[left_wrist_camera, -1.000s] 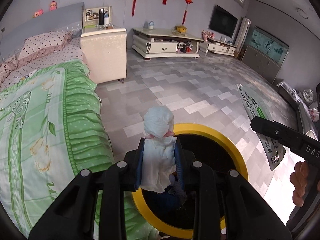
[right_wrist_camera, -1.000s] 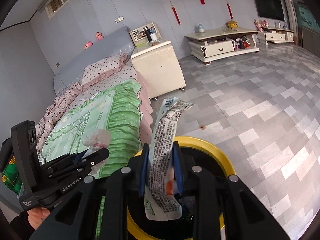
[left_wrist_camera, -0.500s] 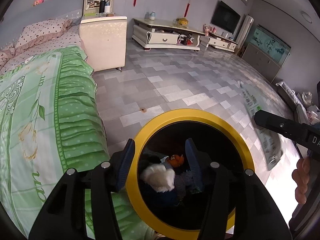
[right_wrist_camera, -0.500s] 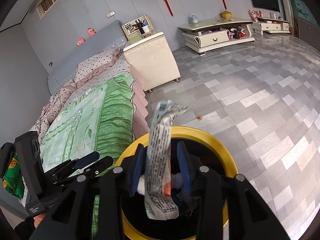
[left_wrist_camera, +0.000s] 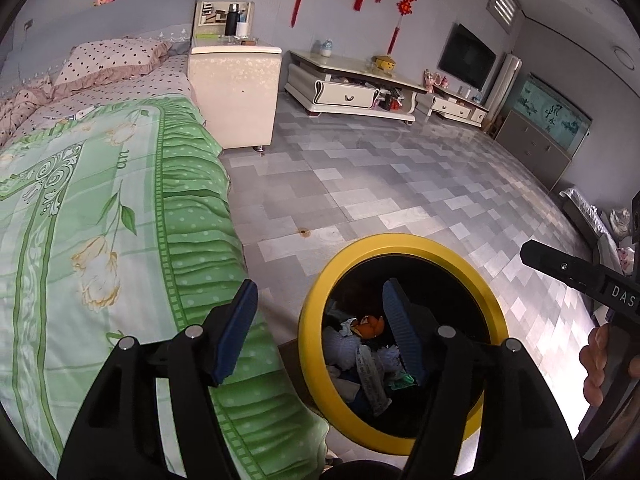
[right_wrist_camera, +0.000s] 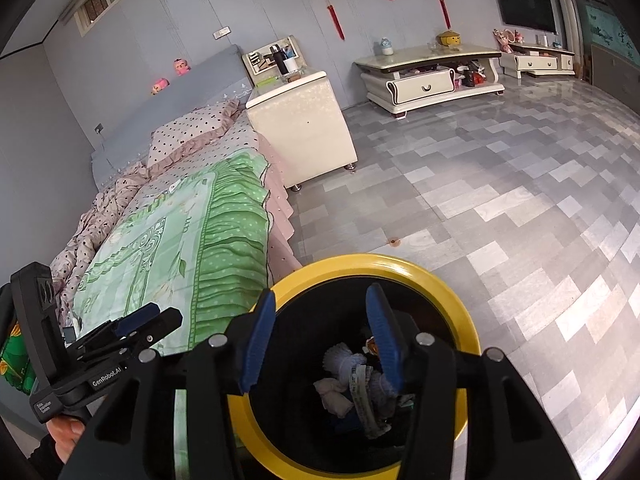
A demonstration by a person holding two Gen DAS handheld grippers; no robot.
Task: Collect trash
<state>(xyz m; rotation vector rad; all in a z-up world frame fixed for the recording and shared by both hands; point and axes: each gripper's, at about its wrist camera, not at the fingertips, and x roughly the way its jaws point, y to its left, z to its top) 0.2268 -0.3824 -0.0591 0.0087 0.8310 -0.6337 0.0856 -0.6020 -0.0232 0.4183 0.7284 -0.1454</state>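
Right wrist view: right gripper (right_wrist_camera: 318, 338) jaws just opened, nothing between them; wrapper (right_wrist_camera: 362, 398) and tissue (right_wrist_camera: 340, 360) lie inside yellow-rimmed bin (right_wrist_camera: 460, 312). Left gripper (left_wrist_camera: 320, 320) also just spread, empty, straddling the rim. Risk: dropping lower could clip the rim and tip the bin. Readable: "GenRobot.AI", "DAS".

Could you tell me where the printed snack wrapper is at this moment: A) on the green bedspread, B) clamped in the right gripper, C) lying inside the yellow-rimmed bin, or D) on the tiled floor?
C: the printed snack wrapper lies among the trash inside the yellow-rimmed bin, and the right gripper above it is open and empty.
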